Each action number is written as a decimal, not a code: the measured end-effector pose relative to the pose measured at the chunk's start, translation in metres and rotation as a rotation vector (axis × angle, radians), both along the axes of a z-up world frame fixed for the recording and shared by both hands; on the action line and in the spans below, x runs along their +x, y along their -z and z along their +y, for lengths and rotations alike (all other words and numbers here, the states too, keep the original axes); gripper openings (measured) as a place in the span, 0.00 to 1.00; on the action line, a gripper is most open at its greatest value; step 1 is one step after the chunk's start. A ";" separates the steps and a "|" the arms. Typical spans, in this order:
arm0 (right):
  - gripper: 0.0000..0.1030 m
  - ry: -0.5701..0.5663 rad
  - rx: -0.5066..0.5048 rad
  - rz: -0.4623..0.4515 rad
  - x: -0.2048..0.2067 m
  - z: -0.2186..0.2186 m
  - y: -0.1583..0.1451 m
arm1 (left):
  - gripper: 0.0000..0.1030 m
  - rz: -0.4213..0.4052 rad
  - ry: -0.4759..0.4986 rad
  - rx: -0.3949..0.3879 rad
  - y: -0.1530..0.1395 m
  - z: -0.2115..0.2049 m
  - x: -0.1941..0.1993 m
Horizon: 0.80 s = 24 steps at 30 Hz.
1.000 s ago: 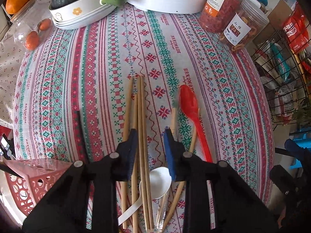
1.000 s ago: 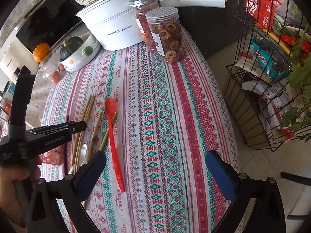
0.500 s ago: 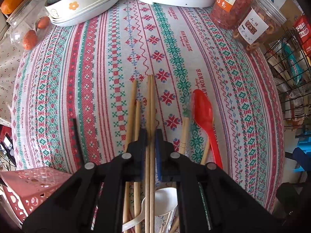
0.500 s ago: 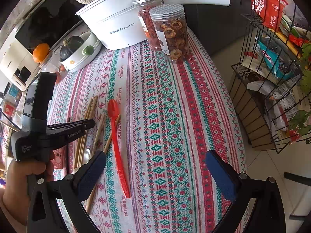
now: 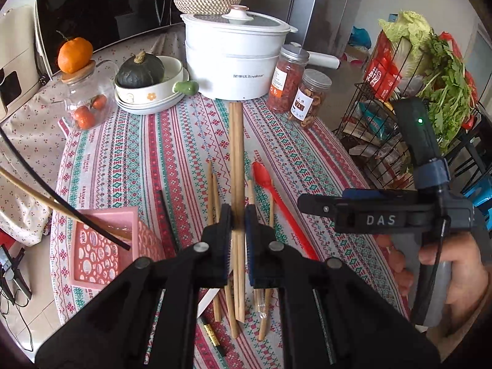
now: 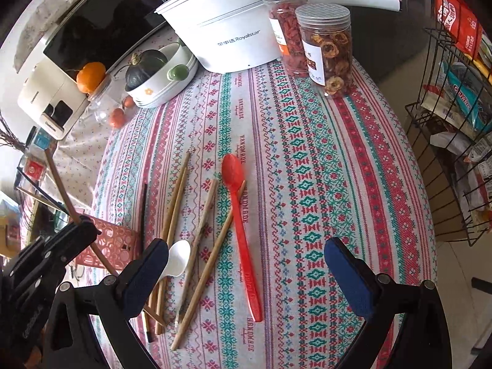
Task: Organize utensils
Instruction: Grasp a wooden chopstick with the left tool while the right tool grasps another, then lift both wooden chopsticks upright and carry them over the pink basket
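Left wrist view: the left gripper [image 5: 237,224] has its two pads clamped on a pair of wooden chopsticks [image 5: 236,160], gripping them partway along their length; the pair is lifted clear of the striped tablecloth [image 5: 307,153] and points away from the camera toward the white pot [image 5: 233,61]. Below the pads, further wooden chopsticks [image 5: 215,190] and a red spoon [image 5: 276,196] lie on the cloth. A pink perforated basket [image 5: 101,246] stands to the left, with one black chopstick [image 5: 61,203] and one pale stick leaning out of it. The right gripper's body and the hand [image 5: 455,264] holding it appear at the right edge. Right wrist view: the right gripper [image 6: 246,270] hovers above the cloth with its fingers [image 6: 347,273] wide apart and nothing between them. Under it lie loose wooden chopsticks [image 6: 209,261], the red spoon [image 6: 243,224] and a white spoon [image 6: 176,259] beside the left finger. The left gripper [image 6: 83,226] is visible at the left edge, holding its chopsticks tilted above the pink basket [image 6: 117,243]. Two lidded jars [image 6: 326,46] stand beside the white pot [image 6: 227,33] at the far end.
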State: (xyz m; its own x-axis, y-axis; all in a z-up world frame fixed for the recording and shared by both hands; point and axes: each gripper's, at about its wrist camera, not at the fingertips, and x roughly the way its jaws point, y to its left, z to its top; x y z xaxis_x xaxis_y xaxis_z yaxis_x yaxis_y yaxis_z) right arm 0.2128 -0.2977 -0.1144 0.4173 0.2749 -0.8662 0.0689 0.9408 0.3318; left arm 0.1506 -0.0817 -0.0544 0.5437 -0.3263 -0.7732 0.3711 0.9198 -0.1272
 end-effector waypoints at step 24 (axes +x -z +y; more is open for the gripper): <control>0.08 -0.050 -0.069 0.023 0.046 0.078 0.056 | 0.05 -0.052 -0.051 -0.203 -0.037 0.082 -0.044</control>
